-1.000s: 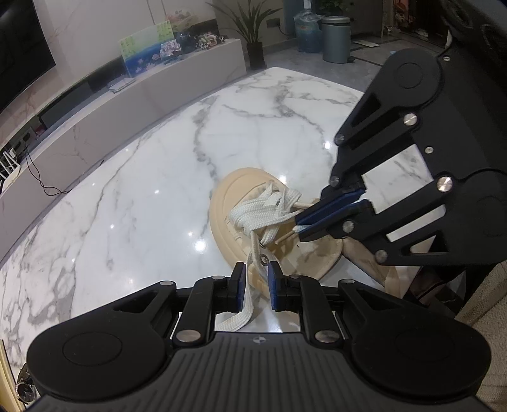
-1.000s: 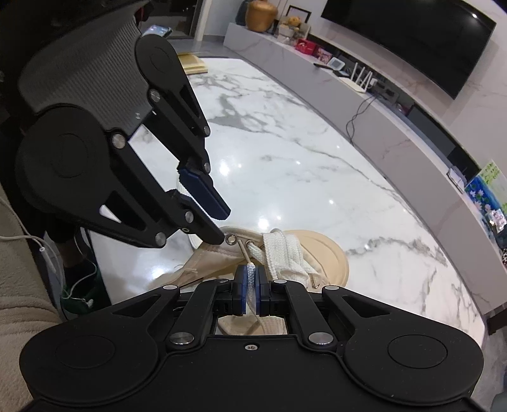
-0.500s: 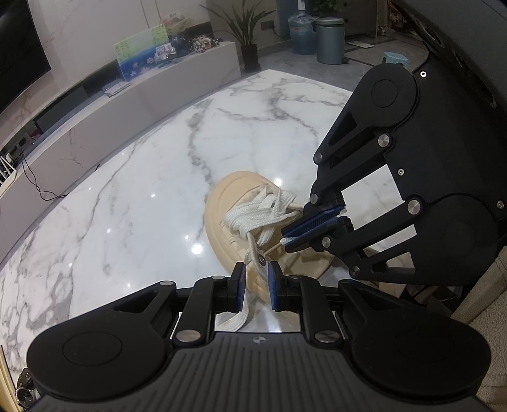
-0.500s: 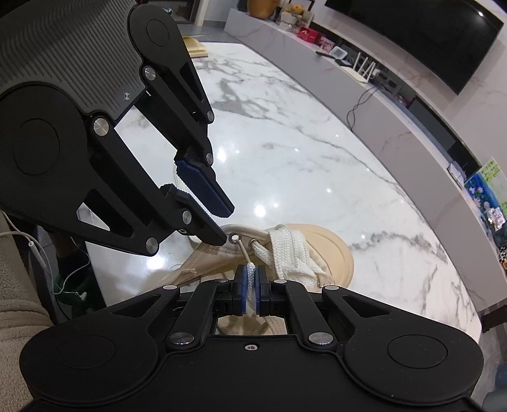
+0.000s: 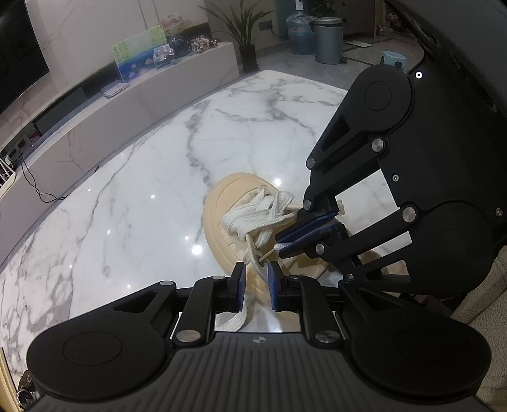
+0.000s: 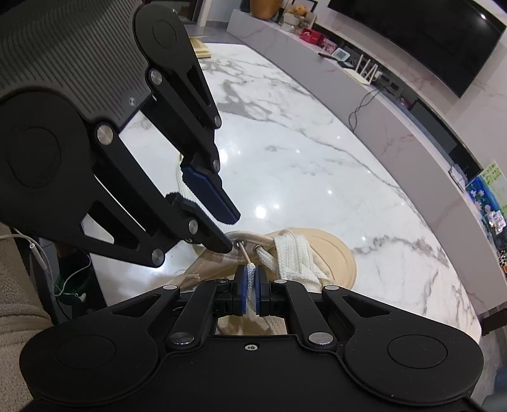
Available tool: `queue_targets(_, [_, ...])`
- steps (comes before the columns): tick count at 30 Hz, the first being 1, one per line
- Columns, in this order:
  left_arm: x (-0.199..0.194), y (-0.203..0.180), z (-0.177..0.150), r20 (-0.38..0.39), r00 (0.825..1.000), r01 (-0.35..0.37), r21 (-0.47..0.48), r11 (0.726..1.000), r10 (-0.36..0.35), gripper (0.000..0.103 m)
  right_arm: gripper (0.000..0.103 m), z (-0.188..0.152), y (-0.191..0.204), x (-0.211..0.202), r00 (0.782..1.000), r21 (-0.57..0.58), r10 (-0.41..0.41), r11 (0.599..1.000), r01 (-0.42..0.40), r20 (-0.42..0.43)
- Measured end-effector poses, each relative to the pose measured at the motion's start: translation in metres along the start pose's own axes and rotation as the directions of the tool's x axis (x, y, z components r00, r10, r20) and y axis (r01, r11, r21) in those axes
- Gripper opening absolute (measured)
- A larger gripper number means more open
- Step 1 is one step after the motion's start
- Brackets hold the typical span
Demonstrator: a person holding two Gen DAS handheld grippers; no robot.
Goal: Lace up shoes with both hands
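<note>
A beige shoe (image 5: 218, 202) lies on the white marble table (image 5: 126, 206), its white flat lace (image 5: 253, 215) bunched over the front. My right gripper (image 6: 251, 293) is shut on the lace end (image 6: 250, 274). The thin tip runs from its pads into a metal eyelet (image 6: 239, 244). In the left wrist view the right gripper (image 5: 280, 246) comes in from the right at that eyelet (image 5: 261, 258). My left gripper (image 5: 255, 285) is open astride the shoe's edge, a loose lace end (image 5: 234, 320) hanging below it. The right wrist view shows the left gripper (image 6: 231, 233) beside the eyelet.
A low marble cabinet (image 5: 158, 92) runs along the table's far side, under a dark screen (image 6: 427, 28). The shoe lies close to the table's near edge. A beige sleeve (image 5: 481, 304) and a white cable (image 6: 38, 253) are close behind the grippers.
The right gripper has drawn in closer to the left one and the eyelet, still holding the lace end. The left gripper stays open at the shoe's edge.
</note>
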State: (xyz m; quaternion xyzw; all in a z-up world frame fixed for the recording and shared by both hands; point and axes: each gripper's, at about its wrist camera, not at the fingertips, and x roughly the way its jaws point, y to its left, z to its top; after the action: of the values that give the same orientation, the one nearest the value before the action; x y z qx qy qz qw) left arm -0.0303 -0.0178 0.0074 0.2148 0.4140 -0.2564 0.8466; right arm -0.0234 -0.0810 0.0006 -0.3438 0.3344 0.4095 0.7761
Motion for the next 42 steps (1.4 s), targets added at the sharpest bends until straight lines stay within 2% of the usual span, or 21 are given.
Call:
queue_targets(24, [-0.018,0.000,-0.002,0.004,1.000,0.020,0.005,1.000,-0.020,0.015,0.003,0.002,-0.003,-0.007,0.998,0.002,0.032,0.999,-0.032,0.060])
queue_targets(30, [-0.018,0.006,-0.008,-0.023,1.000,-0.018,0.005,1.000,0.018,0.016,0.003,0.004,-0.001,-0.007,0.996,-0.005,0.031,1.000,-0.031,0.079])
queue_targets(42, [-0.015,0.006,-0.015,-0.046,0.999,-0.006,0.103,0.995,0.010,0.016,0.004,0.008,-0.001,-0.013,0.996,-0.002,0.015,1.000,-0.015,0.093])
